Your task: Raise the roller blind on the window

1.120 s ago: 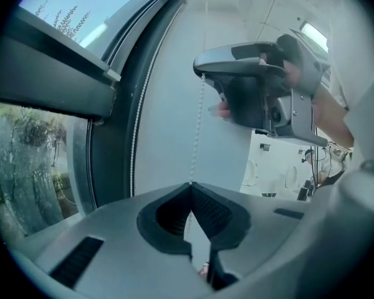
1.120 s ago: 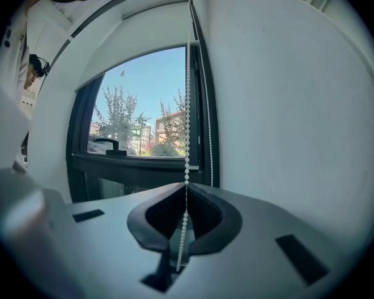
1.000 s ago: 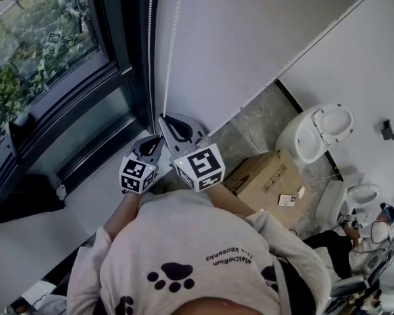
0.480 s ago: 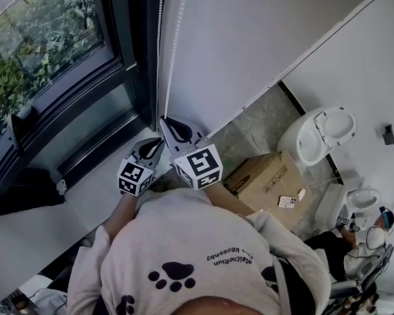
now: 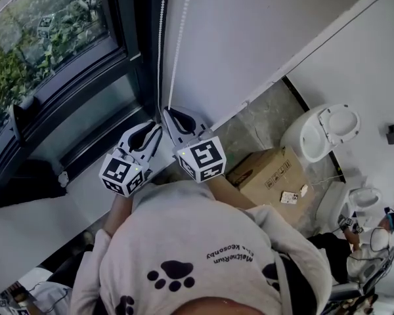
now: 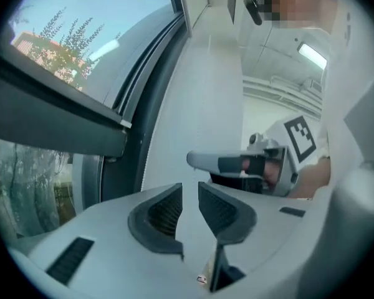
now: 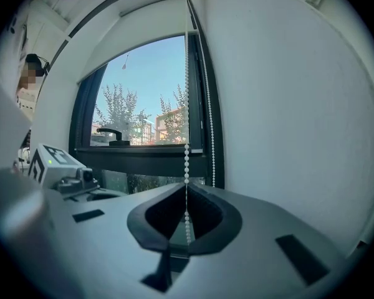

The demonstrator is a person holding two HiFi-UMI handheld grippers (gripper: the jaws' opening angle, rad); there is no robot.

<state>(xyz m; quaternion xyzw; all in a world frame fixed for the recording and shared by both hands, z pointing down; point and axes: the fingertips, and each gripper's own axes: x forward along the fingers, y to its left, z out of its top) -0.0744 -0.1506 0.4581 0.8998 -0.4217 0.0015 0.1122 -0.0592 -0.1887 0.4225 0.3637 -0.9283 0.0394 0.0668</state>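
While the right hand-held gripper (image 7: pixel 187 190) is clamped tight on 1 strand of the blind's bead chain (image 7: pixel 186 151), the left hand-held gripper (image 6: pixel 189 195) sits just beside it w/ jaws apart, having just been opening, nothing btwn them. The chain's 2 strands hang down the edge of the white wall (image 5: pixel 249 38), right beside the dark window frame (image 5: pixel 128 38). Both grippers point at that corner, approx level.
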